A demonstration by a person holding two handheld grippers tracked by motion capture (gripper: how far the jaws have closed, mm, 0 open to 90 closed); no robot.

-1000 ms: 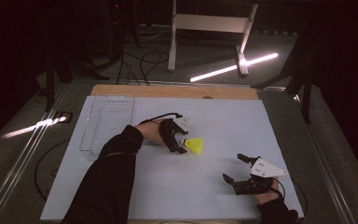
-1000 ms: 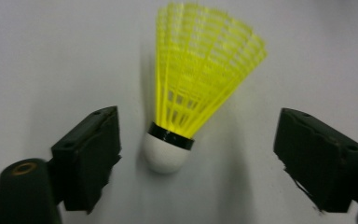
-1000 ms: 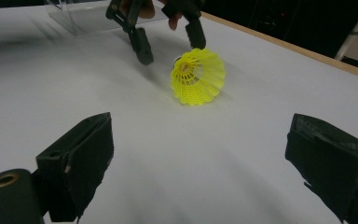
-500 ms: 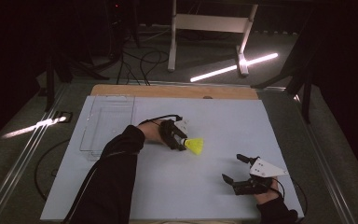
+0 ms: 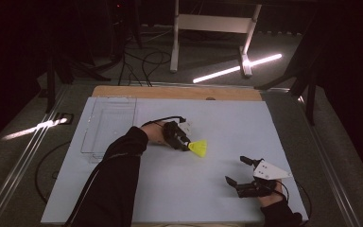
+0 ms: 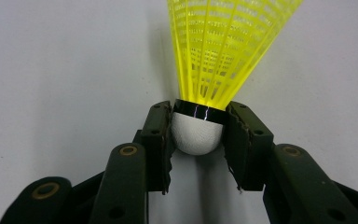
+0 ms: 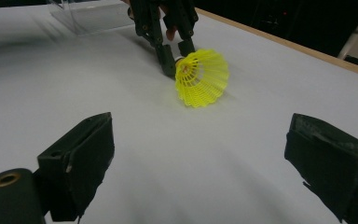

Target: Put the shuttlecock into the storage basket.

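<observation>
Just clamped left fingers (image 6: 158, 140) onto shuttlecock (image 6: 196, 133) cork on table (image 5: 179, 189), so ready to lift; right gripper (image 5: 243, 171) spread, idle.

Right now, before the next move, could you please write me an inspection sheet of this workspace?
Surface: white sheet on a wooden table, bare around the work.
Job's things: yellow plastic shuttlecock lying on its side, white rounded cork toward the left gripper.
Clutter: clear plastic tray at the far left.
Grippers: left gripper has just closed, pads on the cork; right gripper open, holding nothing.
Cables: black cable trailing from the left gripper.
Surroundings: dark room, white stand, bright light strip on the floor.
</observation>
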